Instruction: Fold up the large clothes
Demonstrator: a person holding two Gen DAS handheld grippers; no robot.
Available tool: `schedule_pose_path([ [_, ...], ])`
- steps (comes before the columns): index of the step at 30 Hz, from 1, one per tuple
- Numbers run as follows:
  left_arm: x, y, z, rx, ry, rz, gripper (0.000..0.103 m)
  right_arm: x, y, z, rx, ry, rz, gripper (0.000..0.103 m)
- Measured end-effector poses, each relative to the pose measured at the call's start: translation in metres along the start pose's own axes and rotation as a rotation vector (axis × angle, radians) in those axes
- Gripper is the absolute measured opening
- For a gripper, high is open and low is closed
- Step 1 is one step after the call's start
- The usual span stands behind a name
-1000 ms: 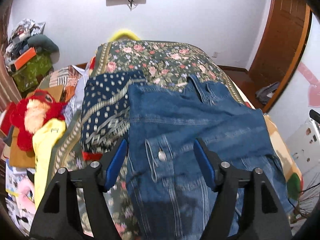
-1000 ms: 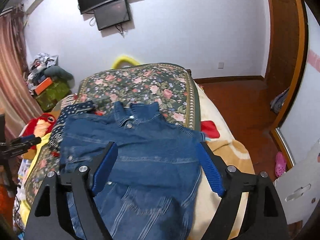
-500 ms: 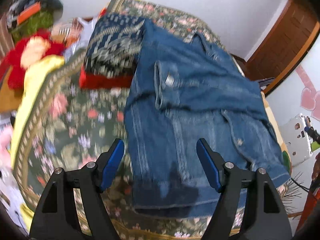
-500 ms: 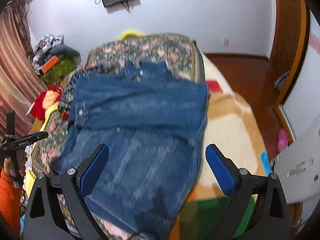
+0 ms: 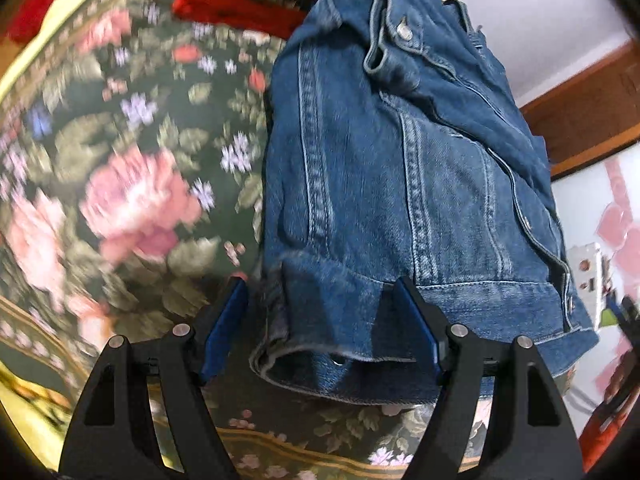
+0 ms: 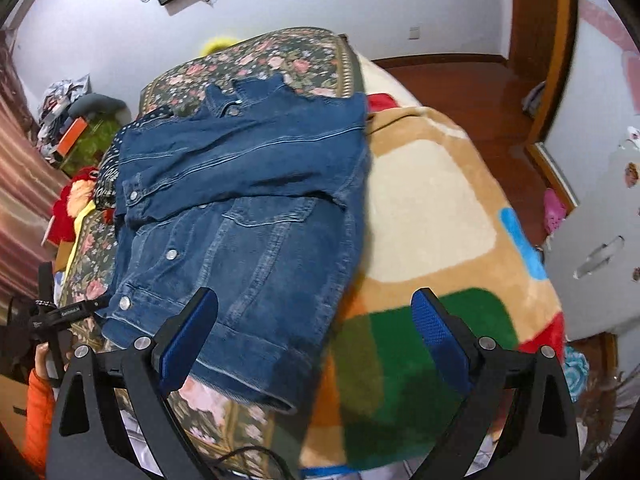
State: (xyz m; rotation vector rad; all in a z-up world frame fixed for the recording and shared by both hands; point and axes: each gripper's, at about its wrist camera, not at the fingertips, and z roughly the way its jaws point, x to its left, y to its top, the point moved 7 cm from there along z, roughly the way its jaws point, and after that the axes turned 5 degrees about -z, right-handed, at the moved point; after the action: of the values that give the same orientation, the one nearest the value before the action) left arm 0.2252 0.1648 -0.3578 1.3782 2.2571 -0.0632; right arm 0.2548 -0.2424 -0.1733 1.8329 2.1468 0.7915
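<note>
A blue denim jacket [image 5: 400, 168] lies on the bed, its sleeves folded across its upper part, collar at the far end. My left gripper [image 5: 320, 332] is open and low over the jacket's near left hem corner, with the hem between its blue pads [image 5: 224, 328]. In the right wrist view the jacket [image 6: 248, 208] lies left of centre. My right gripper [image 6: 316, 336] is open above the near right hem corner, holding nothing. The left gripper [image 6: 64, 314] shows at the left edge there.
The bed has a dark floral cover [image 5: 128, 160] and a tan blanket with coloured patches [image 6: 432, 208]. A folded navy patterned cloth on red [image 5: 248, 4] lies beyond the jacket at left. Red and yellow soft items [image 6: 72, 208] and clutter are at the left. A wooden door [image 6: 540, 40] stands at right.
Both grippers have dropped toward the jacket's near hem. The left one now straddles the left hem corner; the right one has come closer to the right hem corner. Both stay open.
</note>
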Motion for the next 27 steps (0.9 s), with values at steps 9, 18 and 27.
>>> schedule_pose_path([
  [9, -0.002, -0.014, -0.004, 0.021, -0.091, -0.033, 0.071, 0.001, -0.021, 0.035, 0.085, 0.089, 0.071, 0.096],
  [18, -0.021, -0.009, -0.027, -0.043, -0.068, 0.056, 0.018, 0.018, -0.037, 0.071, 0.173, 0.246, 0.148, 0.084],
  [27, -0.052, 0.022, -0.064, -0.166, -0.105, 0.094, 0.01, 0.023, -0.025, 0.077, 0.162, 0.27, 0.127, 0.036],
])
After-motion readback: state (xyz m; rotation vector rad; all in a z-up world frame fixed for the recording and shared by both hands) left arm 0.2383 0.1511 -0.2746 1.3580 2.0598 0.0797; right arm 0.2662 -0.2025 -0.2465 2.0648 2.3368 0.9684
